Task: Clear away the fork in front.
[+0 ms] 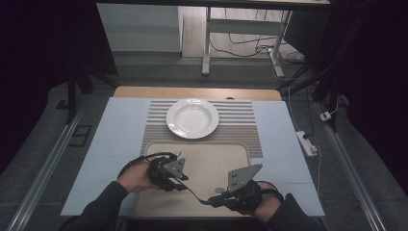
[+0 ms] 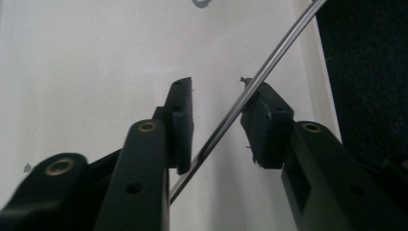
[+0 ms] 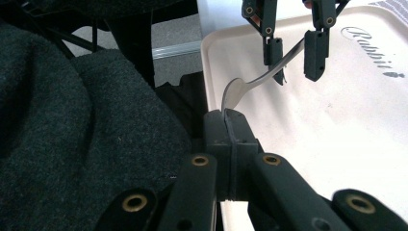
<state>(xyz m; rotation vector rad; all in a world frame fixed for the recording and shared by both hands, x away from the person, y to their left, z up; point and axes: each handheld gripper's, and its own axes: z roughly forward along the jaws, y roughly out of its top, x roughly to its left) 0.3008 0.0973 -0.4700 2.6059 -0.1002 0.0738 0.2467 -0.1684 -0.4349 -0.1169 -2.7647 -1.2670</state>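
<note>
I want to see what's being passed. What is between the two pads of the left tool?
A thin metal spoon handle runs slantwise between the left tool pads, seen in the left gripper view. The right tool pinches its other end.

One white plate (image 1: 192, 118) is sitting at the far middle of the table. One beige tray (image 1: 211, 159) is lying near it, at the near middle. One striped mat (image 1: 240, 113) is lying under both, reaching out to the left and right. One metal utensil (image 3: 250, 83), a spoon or a fork, is hanging over the tray. Two grippers are working here: the left gripper (image 1: 179, 183) at the near left and the right gripper (image 1: 215, 201) at the near right. One white power strip (image 1: 307, 143) is lying on the floor to the right.
</note>
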